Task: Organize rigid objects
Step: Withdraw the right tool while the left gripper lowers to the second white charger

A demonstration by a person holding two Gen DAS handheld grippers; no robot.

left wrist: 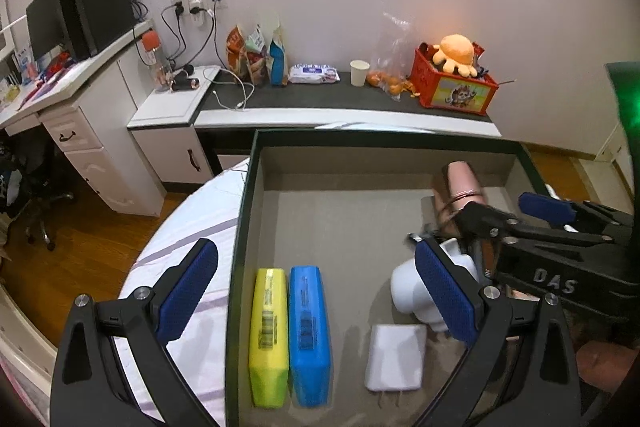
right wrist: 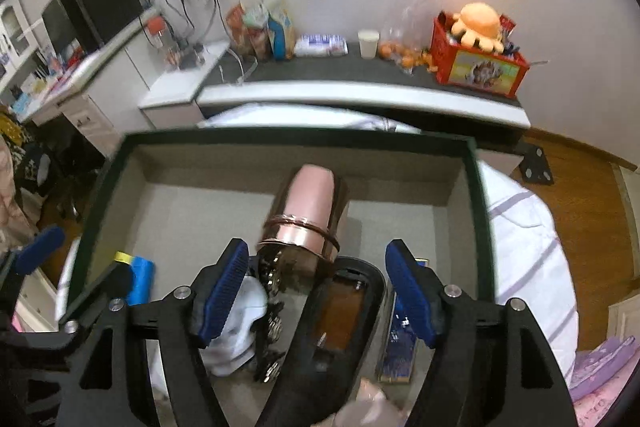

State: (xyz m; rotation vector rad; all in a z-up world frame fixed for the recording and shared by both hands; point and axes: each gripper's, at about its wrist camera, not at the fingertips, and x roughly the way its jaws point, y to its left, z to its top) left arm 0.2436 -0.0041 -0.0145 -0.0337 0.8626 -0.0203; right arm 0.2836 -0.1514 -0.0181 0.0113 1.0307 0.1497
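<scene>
A wide box with a dark green rim (left wrist: 360,137) (right wrist: 296,137) and a grey inside lies on the bed. In it a yellow case (left wrist: 268,335) and a blue case (left wrist: 310,335) stand side by side, next to a flat white adapter (left wrist: 396,357) and a rounded white object (left wrist: 408,287). A pink hair dryer (right wrist: 312,203) (left wrist: 460,183) lies at the right of the box. Its black handle (right wrist: 344,307) runs between the pads of my right gripper (right wrist: 316,291), which is open and not pressing on it. My left gripper (left wrist: 316,291) hangs open over the cases, holding nothing.
A thin dark blue box (right wrist: 396,347) lies beside the dryer handle. The bed's white striped sheet (right wrist: 528,247) surrounds the box. Behind it a dark shelf (left wrist: 320,95) carries a red crate (left wrist: 456,87) with an orange plush, a paper cup (left wrist: 359,72) and snack bags. A wooden floor lies to the left.
</scene>
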